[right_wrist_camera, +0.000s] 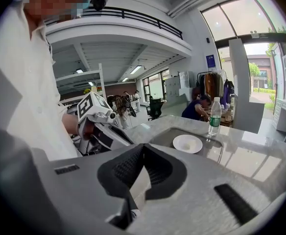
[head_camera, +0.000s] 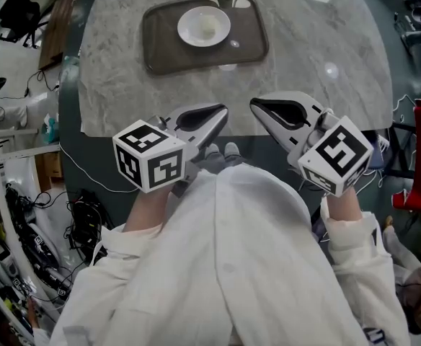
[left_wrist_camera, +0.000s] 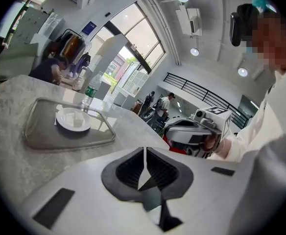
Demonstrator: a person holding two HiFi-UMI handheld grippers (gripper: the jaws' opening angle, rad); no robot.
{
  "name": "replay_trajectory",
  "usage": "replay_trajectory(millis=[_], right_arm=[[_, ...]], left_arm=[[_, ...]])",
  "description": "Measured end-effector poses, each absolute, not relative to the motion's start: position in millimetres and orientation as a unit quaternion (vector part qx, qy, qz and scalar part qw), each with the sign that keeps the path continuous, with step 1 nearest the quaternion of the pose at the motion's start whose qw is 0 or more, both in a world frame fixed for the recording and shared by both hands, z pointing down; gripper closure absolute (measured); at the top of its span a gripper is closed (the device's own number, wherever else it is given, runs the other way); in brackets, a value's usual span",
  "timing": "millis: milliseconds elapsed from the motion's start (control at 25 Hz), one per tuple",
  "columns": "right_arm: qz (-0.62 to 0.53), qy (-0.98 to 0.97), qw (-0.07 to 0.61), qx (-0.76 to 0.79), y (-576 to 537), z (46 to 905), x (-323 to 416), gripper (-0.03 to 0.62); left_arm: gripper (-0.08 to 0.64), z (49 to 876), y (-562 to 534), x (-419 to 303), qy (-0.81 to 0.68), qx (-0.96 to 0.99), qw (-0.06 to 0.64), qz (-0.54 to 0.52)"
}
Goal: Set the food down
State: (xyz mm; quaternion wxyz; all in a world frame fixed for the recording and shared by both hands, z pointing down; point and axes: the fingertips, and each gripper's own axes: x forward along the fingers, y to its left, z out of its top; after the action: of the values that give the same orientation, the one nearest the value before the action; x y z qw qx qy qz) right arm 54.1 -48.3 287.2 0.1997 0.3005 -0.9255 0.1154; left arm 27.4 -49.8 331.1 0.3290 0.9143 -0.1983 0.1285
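My left tongs: jaws pressed together, nothing between them. My right tongs: jaws together too, empty. Both held close to my body over near edge of marble table, tips angled toward each other, small gap between. White plate well ahead of both tips, on dark tray. Pale bit of food at plate centre, kind unclear. Water bottle just beyond tray's far edge.

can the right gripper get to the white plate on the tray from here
Probably yes: the right gripper is shut, holds nothing, and bare table lies between it and the plate on the tray.
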Motion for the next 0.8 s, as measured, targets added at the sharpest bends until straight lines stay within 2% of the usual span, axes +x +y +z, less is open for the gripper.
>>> replay_trajectory(millis=[800], right_arm=[[0.167, -0.918, 0.175, 0.314, -33.5, 310.8, 23.4, 0.589]], left_arm=[[0.532, 338.8, -47.8, 12.5, -0.206, 0.908, 0.335, 0.143]])
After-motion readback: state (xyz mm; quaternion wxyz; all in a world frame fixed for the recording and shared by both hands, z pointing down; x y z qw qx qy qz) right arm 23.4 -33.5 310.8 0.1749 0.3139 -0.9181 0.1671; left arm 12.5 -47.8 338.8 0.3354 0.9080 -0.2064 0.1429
